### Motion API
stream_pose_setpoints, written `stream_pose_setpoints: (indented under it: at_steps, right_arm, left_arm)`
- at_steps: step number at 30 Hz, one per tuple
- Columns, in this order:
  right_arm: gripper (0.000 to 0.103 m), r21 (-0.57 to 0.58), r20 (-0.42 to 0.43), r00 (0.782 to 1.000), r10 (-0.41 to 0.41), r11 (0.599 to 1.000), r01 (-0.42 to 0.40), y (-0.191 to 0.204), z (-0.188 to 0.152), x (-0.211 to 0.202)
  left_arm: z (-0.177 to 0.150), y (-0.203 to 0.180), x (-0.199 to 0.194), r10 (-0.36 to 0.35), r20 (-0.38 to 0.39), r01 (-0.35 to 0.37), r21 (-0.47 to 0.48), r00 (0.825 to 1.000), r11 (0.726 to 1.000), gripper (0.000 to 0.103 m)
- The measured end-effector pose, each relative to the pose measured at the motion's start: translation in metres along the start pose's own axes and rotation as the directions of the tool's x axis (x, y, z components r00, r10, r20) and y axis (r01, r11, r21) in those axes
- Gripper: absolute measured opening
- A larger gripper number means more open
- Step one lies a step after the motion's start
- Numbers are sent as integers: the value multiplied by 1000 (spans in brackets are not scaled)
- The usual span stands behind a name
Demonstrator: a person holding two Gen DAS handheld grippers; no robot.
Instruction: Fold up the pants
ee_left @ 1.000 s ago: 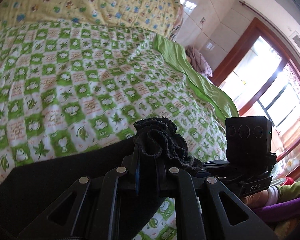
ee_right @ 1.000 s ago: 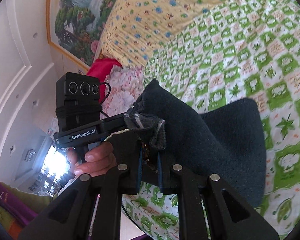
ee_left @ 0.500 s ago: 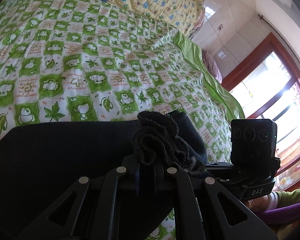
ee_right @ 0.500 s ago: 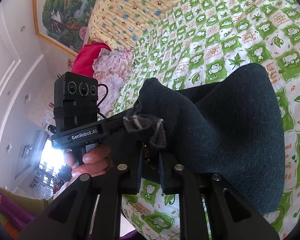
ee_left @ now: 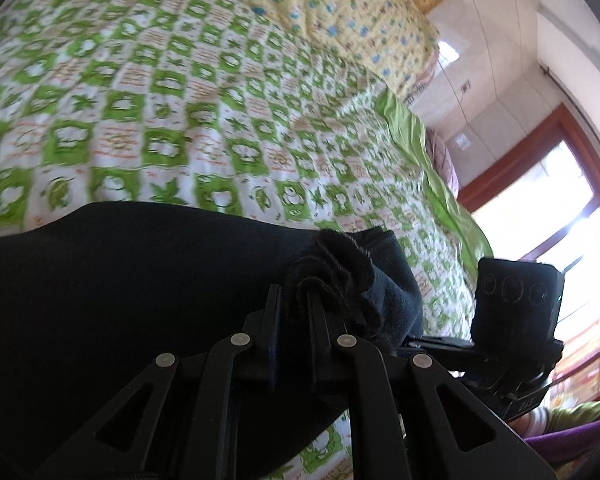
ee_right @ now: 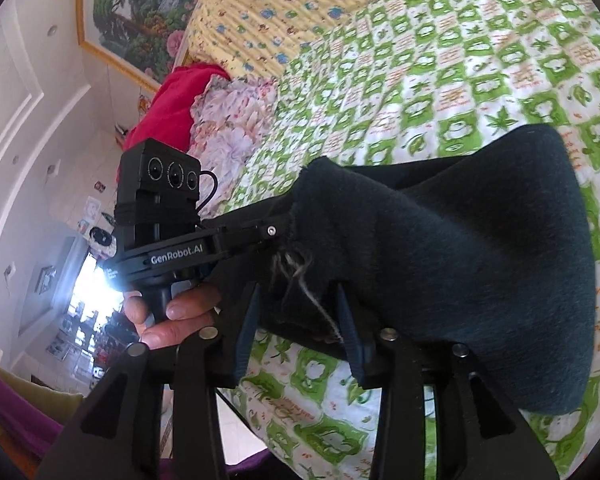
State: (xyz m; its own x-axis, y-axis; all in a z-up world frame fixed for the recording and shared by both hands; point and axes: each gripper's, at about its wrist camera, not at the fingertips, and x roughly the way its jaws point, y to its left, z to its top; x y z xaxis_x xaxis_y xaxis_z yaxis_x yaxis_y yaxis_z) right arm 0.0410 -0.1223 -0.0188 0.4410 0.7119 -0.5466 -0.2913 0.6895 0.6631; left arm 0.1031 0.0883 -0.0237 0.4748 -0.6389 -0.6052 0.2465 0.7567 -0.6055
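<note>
Mid-fold: left tongs (ee_left: pixel 294 304) pinching bunched pants (ee_left: pixel 120 280) edge; right tongs (ee_right: pixel 300 312) spread, cloth loose between. Next: left lets go, smooth on bed (ee_left: pixel 180 100).

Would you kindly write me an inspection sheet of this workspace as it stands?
Surface: bed under a green-and-white checked quilt, with a yellow patterned cover at the head.
Job's things: dark pants draped over the quilt, one edge bunched up at the grippers.
Clutter: red cloth and floral pillow beside the bed head.
Grippers: left gripper has its jaws shut on a bunch of pants fabric; right gripper has its jaws parted, fabric lying between them.
Cables: short black cable on the left gripper's camera module.
Surroundings: framed landscape painting, red-framed window, white tiled walls.
</note>
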Motion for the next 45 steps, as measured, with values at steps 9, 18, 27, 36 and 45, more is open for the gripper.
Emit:
stream_pose_setpoints:
  at_steps: [9,18,27,36,45]
  right_arm:
    - [41,-49,-18,999,30,998,-31,18,2,5]
    - [46,-94,-19,999,41,995,-42,34,13,8]
    - [48,-163,-57,997,56,985,-65,54,23,30]
    - [56,-230,-123,990,68,968,-95,77,30,62]
    - [64,-289,-176,982,71,950,-121,102,36,90]
  left_arm:
    - [-20,9,-42,52,86,-46,-74,995,996,13]
    - [-49,21,-84,155,160,-127,-177,975,976,20]
    - [-85,39,-143,254,243,-169,-325,936,931,26]
    - [-121,60,-186,358,275,-208,-452,893,867,31]
    - [-142,75,-220,486,304,-264,-553,819,790,45]
